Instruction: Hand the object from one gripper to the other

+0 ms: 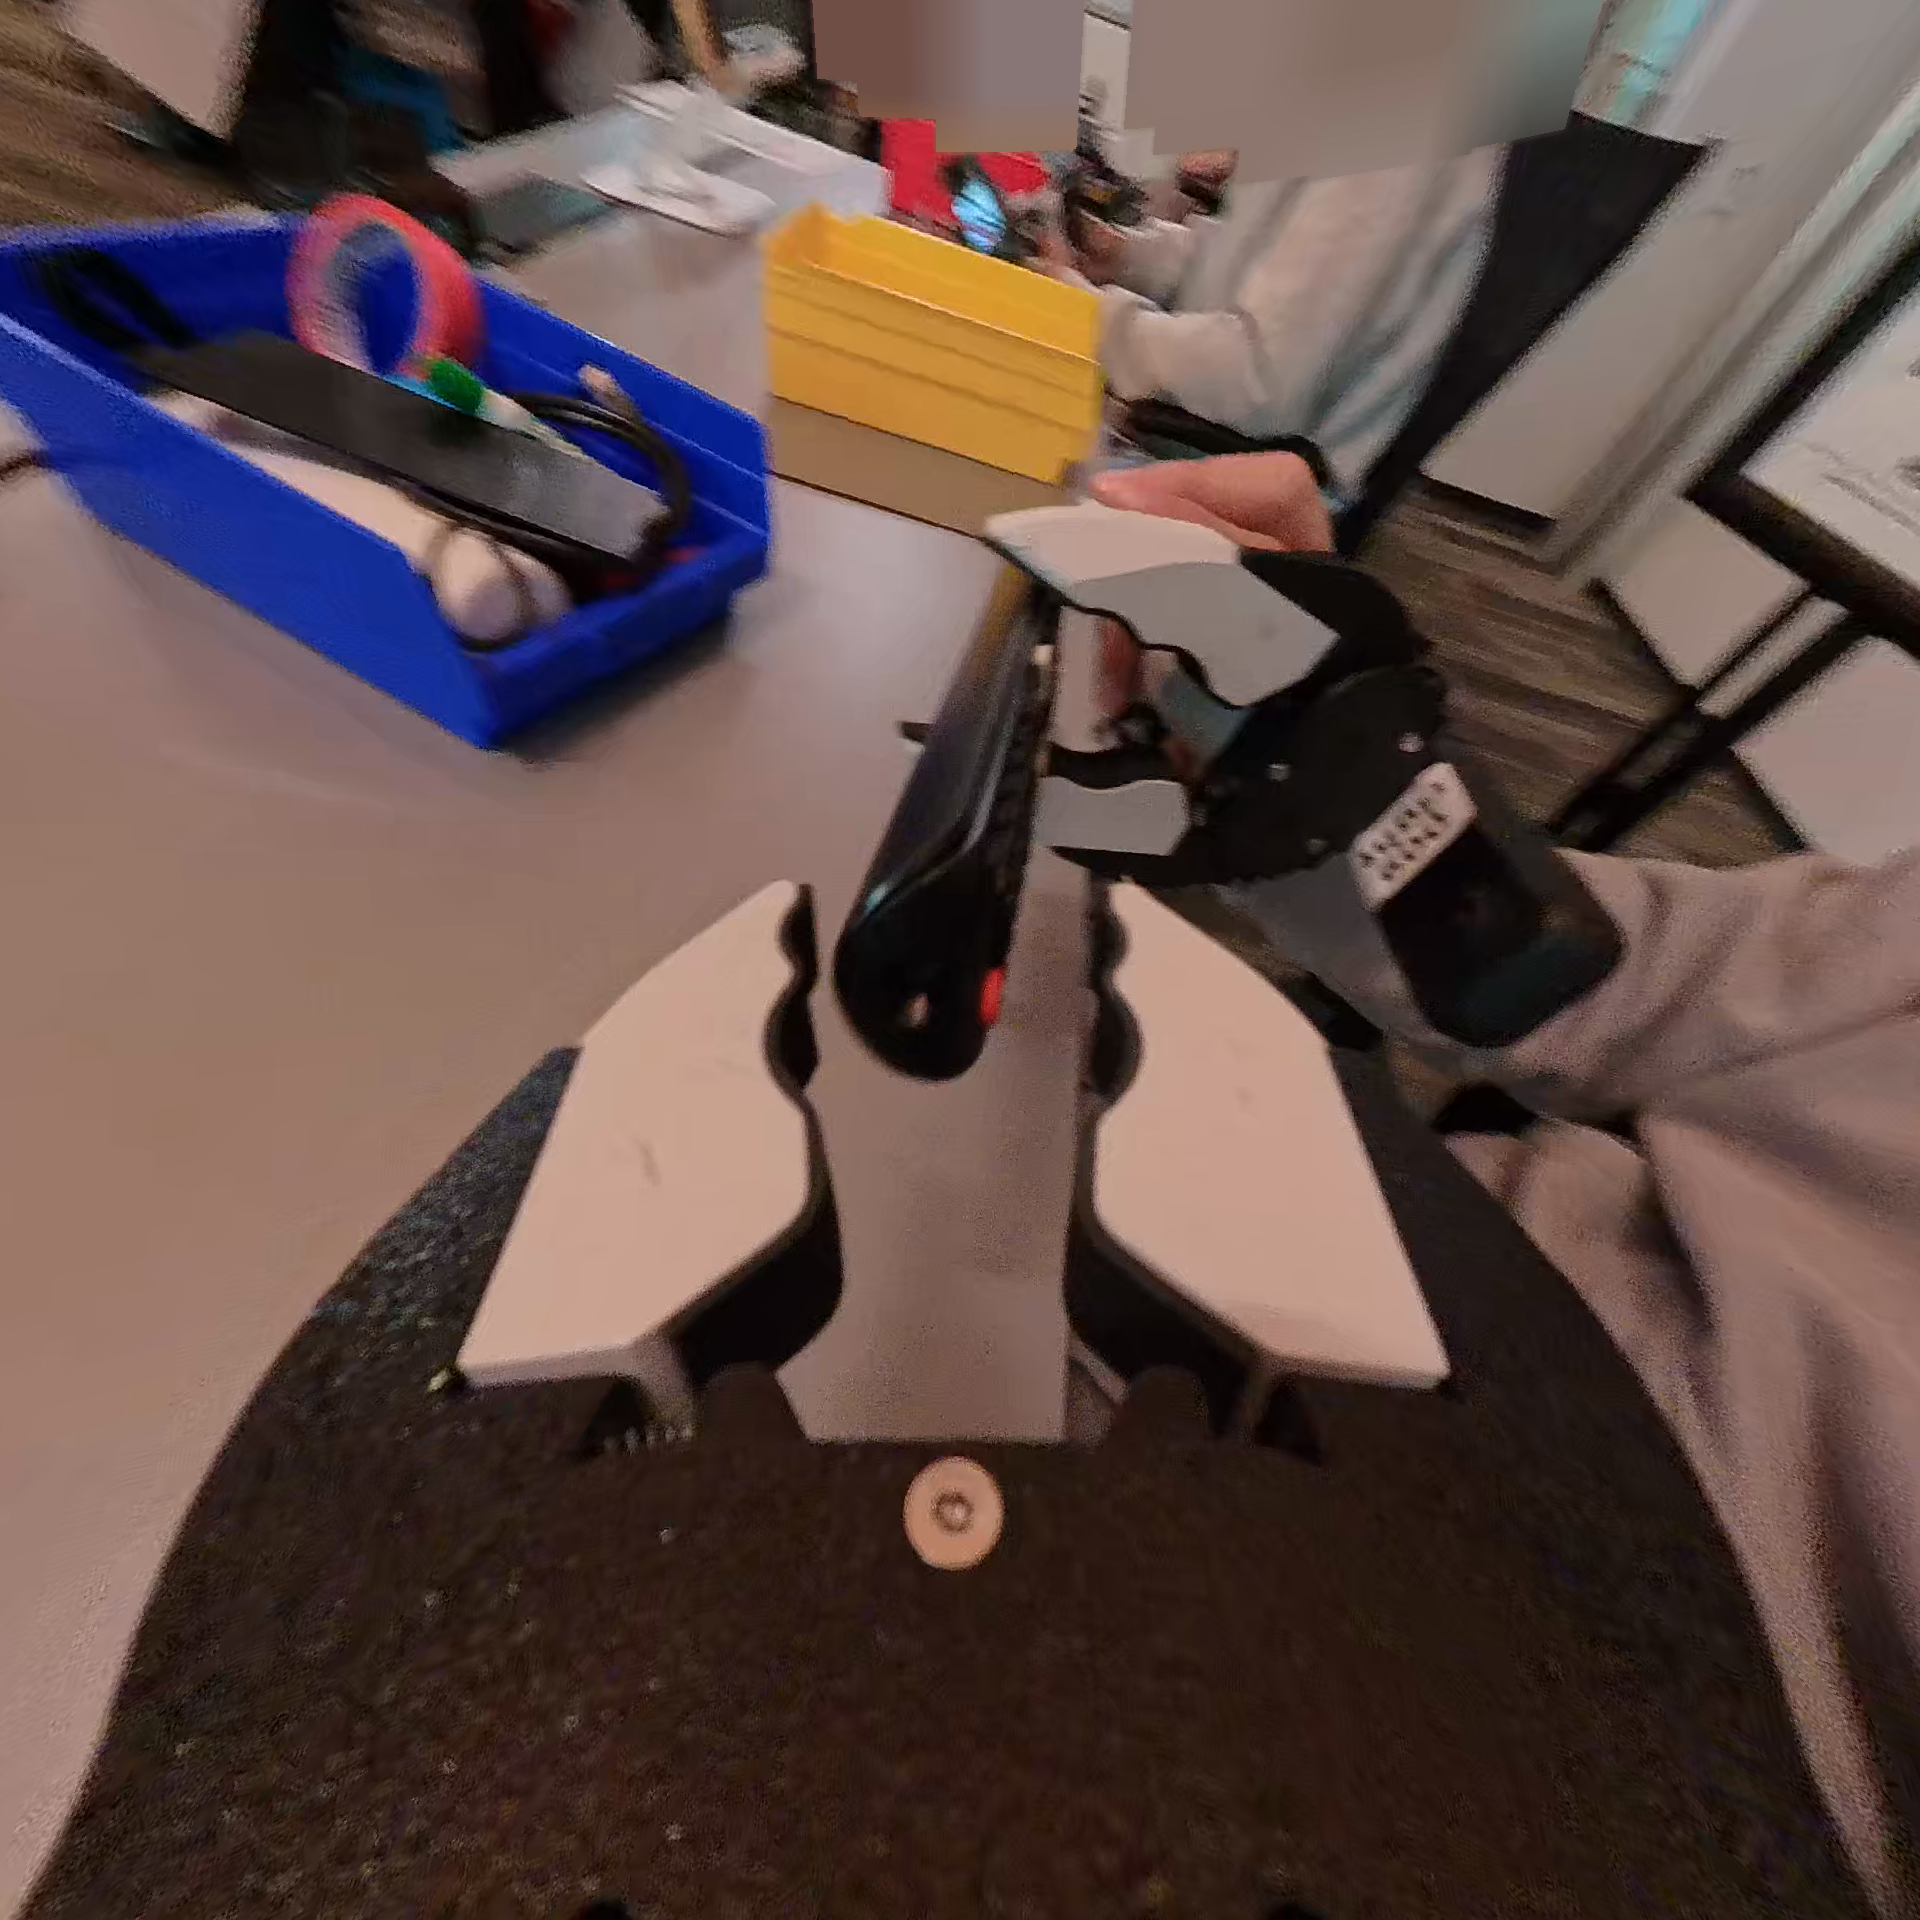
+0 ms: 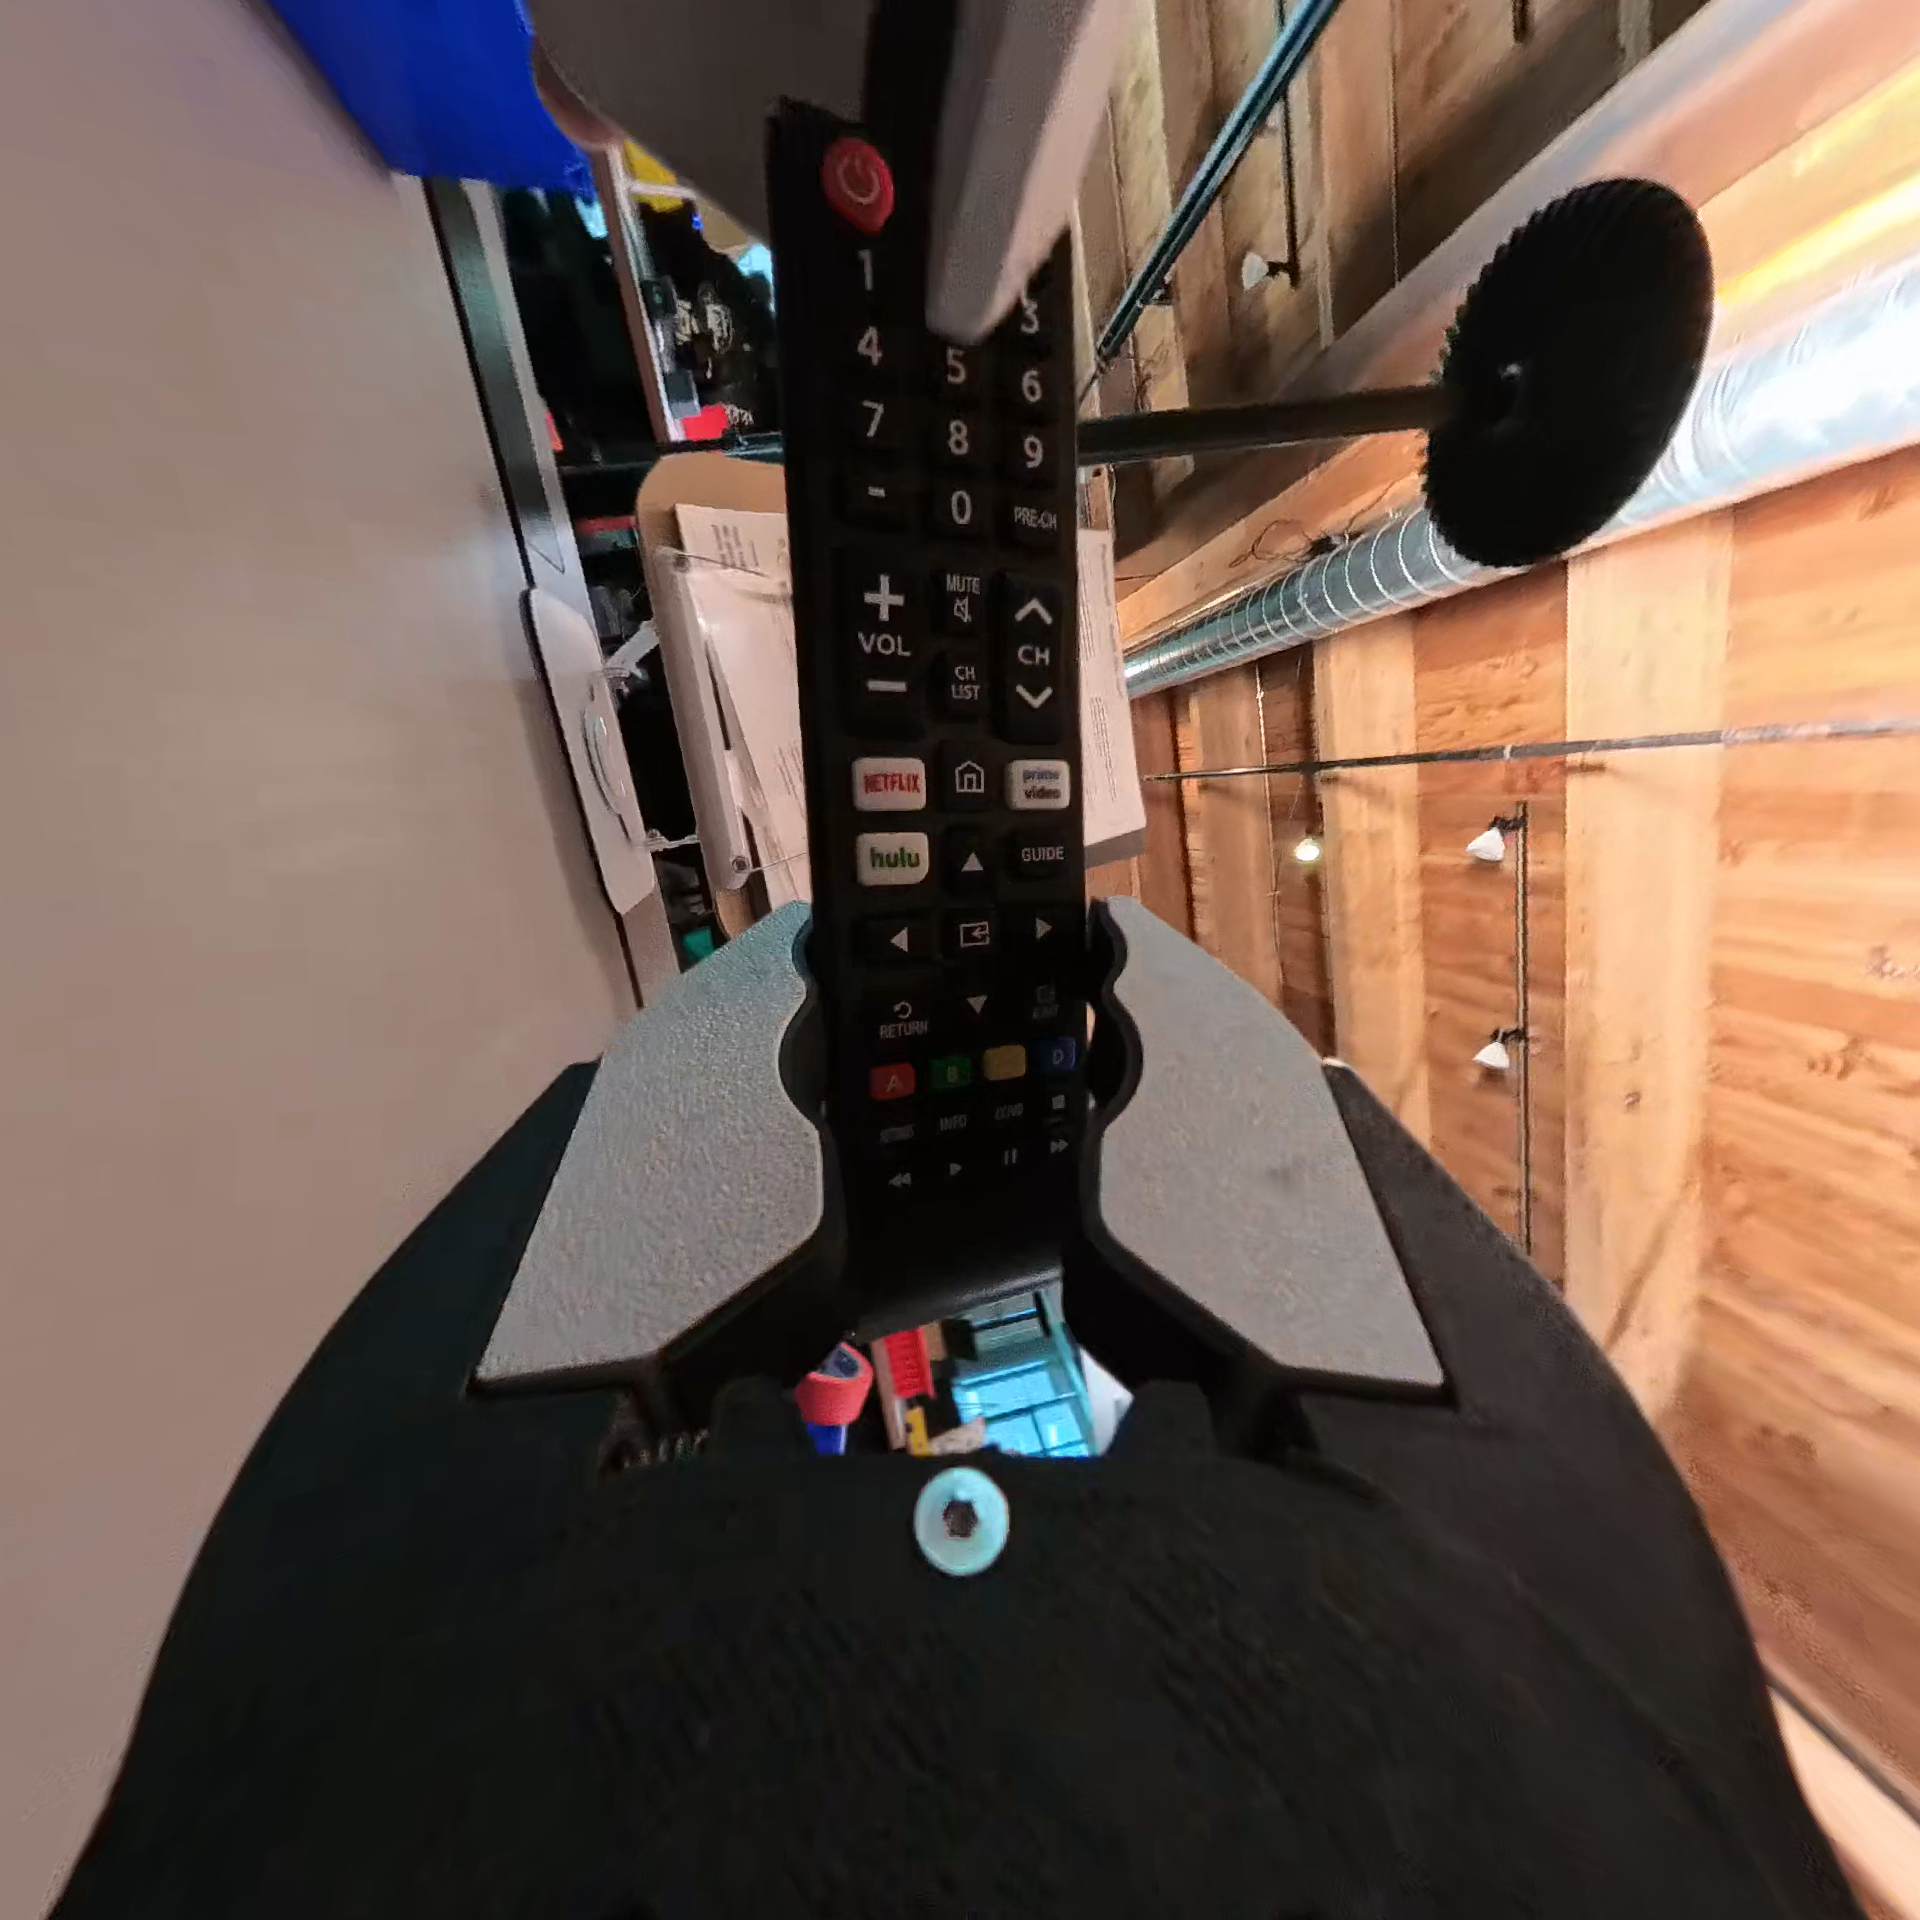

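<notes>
The right claw (image 2: 951,1049) is squeezed shut on the lower part of a long black plastic remote control (image 2: 940,665) with many buttons. The grey fingers (image 2: 675,1153) press on both long sides of the remote. The remote sticks straight out past the fingertips, with its red power button at the far end.

The left claw (image 1: 951,997) has a narrow gap between its two grey fingers (image 1: 675,1132). The far end of the black remote control (image 1: 935,914) pokes in at the tips, close to the left finger. The right finger is a little apart from the remote, so the left claw is not gripping it.

In the left wrist view, the right claw (image 1: 1117,717) is ahead and to the right, holding the remote above the pale grey worktop (image 1: 312,987). A person's hand (image 1: 1216,499) and grey sleeve (image 1: 1714,966) are behind it.

Ahead and to the left of the left claw sits a blue plastic bin (image 1: 343,561) with a flat black bar, cables and a pink and blue ring inside. A yellow plastic bin (image 1: 925,343) sits farther ahead.
</notes>
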Demonstrator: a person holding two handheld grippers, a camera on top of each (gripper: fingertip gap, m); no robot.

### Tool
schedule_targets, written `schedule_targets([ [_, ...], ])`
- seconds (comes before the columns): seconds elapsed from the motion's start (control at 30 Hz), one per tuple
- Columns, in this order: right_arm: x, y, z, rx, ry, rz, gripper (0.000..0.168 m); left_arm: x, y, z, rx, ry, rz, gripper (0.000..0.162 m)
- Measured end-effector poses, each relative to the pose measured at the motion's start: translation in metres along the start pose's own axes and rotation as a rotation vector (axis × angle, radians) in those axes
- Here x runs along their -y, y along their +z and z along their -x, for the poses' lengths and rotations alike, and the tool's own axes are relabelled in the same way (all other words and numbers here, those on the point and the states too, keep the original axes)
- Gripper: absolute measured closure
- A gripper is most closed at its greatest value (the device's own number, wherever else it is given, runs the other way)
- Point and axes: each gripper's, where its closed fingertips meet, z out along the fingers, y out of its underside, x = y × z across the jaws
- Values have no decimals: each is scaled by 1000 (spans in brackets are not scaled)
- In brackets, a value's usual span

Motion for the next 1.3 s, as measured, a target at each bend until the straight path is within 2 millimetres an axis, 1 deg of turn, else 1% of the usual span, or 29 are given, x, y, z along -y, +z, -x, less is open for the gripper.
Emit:
schedule_targets([
  [0.03,1,-1,2,3,-14,0,121,-3,4,-2,-34,-5,12,120],
  [0.07,1,-2,3,6,-21,-2,121,-6,8,-2,-54,3,14,135],
  [0.13,-3,-4,8,30,-34,3,121,-11,13,-3,-107,9,11,137],
  [0.17,-4,-6,12,54,-10,-3,120,-13,15,-2,-128,7,2,138],
  [0.23,-9,-8,16,91,103,-9,115,-17,18,2,-159,30,-44,138],
  [0.27,-13,-11,16,109,204,-15,107,-18,18,5,-167,32,-91,138],
  [0.3,-17,-13,13,124,334,-25,94,-17,16,9,-171,7,-145,138],
  [0.33,-24,-15,7,126,484,-28,86,-14,13,13,-181,-31,-207,138],
  [0.4,-41,-18,-6,125,851,-29,72,-5,2,24,-189,-75,-382,139],
  [0.47,-53,-18,-12,151,1296,-57,69,2,-11,32,-207,-117,-551,139],
  [0.5,-50,-18,-11,191,1506,-104,76,4,-16,34,-222,-139,-622,139],
  [0.53,-40,-18,-9,259,1678,-192,84,4,-19,33,-250,-152,-678,139],
  [0.57,-27,-18,-6,334,1802,-271,92,3,-19,28,-296,-160,-719,139],
  [0.6,-15,-16,1,395,1884,-312,99,1,-18,21,-348,-163,-744,139],
  [0.63,-7,-12,9,423,1946,-321,98,-1,-15,14,-387,-157,-757,139],
  [0.67,0,-8,15,430,1993,-322,91,-4,-11,7,-410,-141,-761,139],
  [0.7,10,-7,17,445,2014,-358,92,-7,-6,2,-417,-120,-761,139],
  [0.73,24,-9,16,483,2003,-435,102,-10,-1,-2,-411,-103,-764,138],
  [0.77,34,-12,13,499,1987,-493,116,-11,2,-2,-399,-99,-774,138],
  [0.83,44,-16,9,471,1902,-539,144,-16,8,-2,-388,-100,-729,139],
  [0.87,42,-15,10,429,1867,-509,144,-18,10,-2,-371,-79,-712,139],
  [0.93,44,-15,9,401,1820,-516,142,-19,10,-4,-349,-43,-722,139],
  [1.1,45,-14,8,393,1873,-551,146,-24,12,-5,-367,-68,-682,139],
  [1.17,45,-15,12,412,1832,-551,146,-28,13,-5,-368,-64,-655,138],
  [1.23,45,-14,13,477,1832,-531,147,-32,17,-4,-334,-30,-599,137],
  [1.27,43,-13,12,497,1823,-510,147,-34,18,-1,-289,-3,-569,135],
  [1.3,39,-12,12,506,1791,-466,148,-35,18,3,-228,44,-538,126],
])
